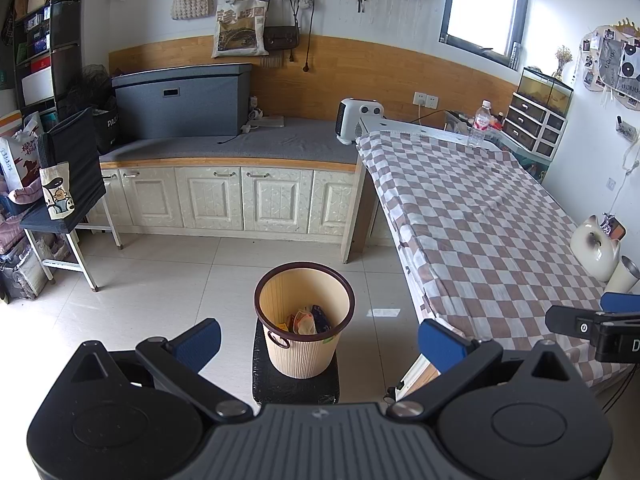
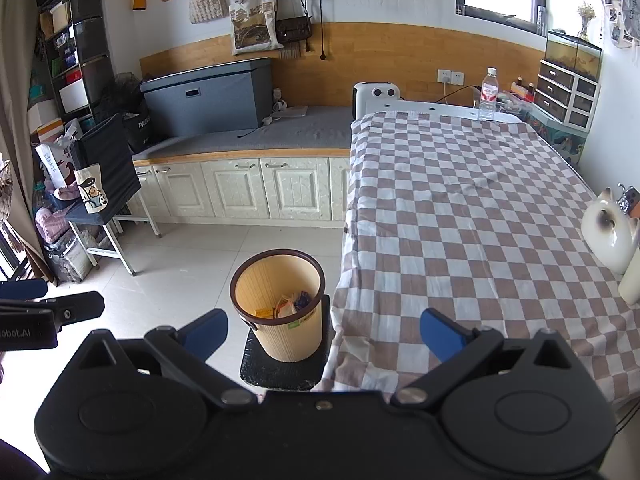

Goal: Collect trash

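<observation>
Left wrist view, read left to right: the left gripper (image 1: 318,338) hangs with fingers (image 1: 198,344) spread wide apart and nothing between them. Directly ahead and below stands the bin (image 1: 305,320), upright on a dark stool (image 1: 294,384) on the floor. Trash (image 1: 308,320) lies at the bottom of the bin: several crumpled wrappers, orange, white and dark, too small to identify singly. To the right runs the desk (image 1: 500,220) under a checked cloth; its near surface carries no loose litter that can be made out. A bottle (image 1: 480,124) stands upright at the far end. At the far right edge the right gripper (image 1: 592,320) shows partly.

Right wrist view confirms the layout: the right gripper (image 2: 324,330) is likewise spread wide and holds nothing, with the bin (image 2: 276,304) ahead to its left, just beside the desk edge (image 2: 340,280).

Judgement: the wrappers look light, soft and crushable, possibly slick film; take them at a bunched fold rather than a flat face. The bottle, if counted as trash, appears light and stiff, round and liable to roll; take it across the body at mid-height. The collection looks largely done.
</observation>
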`<move>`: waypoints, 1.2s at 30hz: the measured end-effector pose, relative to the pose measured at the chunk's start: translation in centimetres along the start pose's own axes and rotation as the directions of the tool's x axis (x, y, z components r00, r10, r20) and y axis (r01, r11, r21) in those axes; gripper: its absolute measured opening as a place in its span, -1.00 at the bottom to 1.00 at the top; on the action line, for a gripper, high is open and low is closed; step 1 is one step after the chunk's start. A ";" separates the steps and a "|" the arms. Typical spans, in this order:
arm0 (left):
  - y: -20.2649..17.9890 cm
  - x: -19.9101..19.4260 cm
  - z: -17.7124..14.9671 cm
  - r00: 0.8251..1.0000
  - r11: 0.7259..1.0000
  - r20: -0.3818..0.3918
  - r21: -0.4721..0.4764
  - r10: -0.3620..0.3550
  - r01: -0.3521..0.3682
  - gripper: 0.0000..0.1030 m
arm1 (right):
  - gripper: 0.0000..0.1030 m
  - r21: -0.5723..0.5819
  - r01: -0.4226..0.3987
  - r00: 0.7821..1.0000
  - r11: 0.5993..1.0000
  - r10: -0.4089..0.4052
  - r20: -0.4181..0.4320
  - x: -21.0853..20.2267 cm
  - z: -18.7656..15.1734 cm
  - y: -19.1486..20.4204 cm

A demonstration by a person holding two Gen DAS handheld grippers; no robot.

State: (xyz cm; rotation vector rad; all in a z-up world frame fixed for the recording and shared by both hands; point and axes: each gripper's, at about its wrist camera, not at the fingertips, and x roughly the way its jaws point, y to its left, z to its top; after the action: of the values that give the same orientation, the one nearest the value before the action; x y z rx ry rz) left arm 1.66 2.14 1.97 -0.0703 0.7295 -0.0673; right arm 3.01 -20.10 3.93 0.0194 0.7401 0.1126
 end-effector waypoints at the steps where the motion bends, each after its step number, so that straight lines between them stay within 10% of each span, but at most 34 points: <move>1: 0.0 -0.1 -0.1 1.000 1.000 0.000 0.000 0.000 0.000 1.00 | 1.00 0.000 0.000 1.000 1.000 0.000 0.000 0.0 0.0 0.0; 36: 0.1 -0.2 -0.1 1.000 1.000 0.006 0.000 0.000 0.000 1.00 | 1.00 0.002 -0.002 1.000 1.000 0.002 0.000 0.0 0.0 -0.2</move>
State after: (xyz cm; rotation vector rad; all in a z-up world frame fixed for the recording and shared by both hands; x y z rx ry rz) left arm 1.42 2.28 2.06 -0.0705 0.7240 -0.0674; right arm 3.05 -20.33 3.93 0.0220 0.7400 0.1138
